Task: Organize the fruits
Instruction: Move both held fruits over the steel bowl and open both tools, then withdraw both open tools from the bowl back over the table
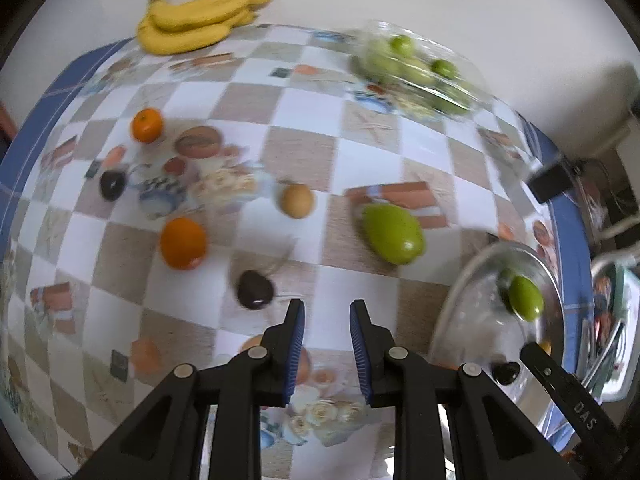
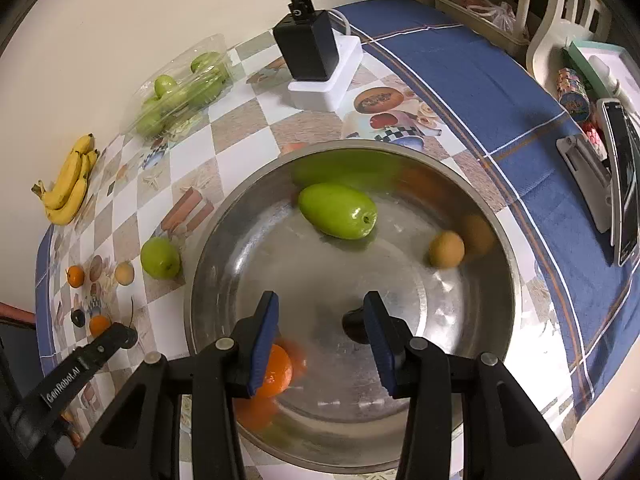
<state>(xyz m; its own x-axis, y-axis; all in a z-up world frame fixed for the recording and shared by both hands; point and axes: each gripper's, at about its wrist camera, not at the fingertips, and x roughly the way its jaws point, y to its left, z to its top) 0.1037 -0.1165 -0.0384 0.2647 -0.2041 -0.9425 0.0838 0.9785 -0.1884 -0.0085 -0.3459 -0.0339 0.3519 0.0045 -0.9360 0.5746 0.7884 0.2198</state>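
Right wrist view: right gripper (image 2: 320,312) hangs steeply over the shiny steel bowl (image 2: 508,264), released; left gripper (image 1: 326,316) clenched, empty, above the checkered table (image 1: 296,108).

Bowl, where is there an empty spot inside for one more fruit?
The bowl is bare in its middle, between the green fruit, the brown fruit and the dark fruit, and along its near right wall. Crowded near left, by the orange.

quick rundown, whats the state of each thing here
steel bowl: holds four fruits
green mango: lying in the bowl
orange: in the bowl, loose under the right tool
left tool: shut, empty
right tool: open, empty
clear box: lid shut, full of green fruit
banana bunch: on the table
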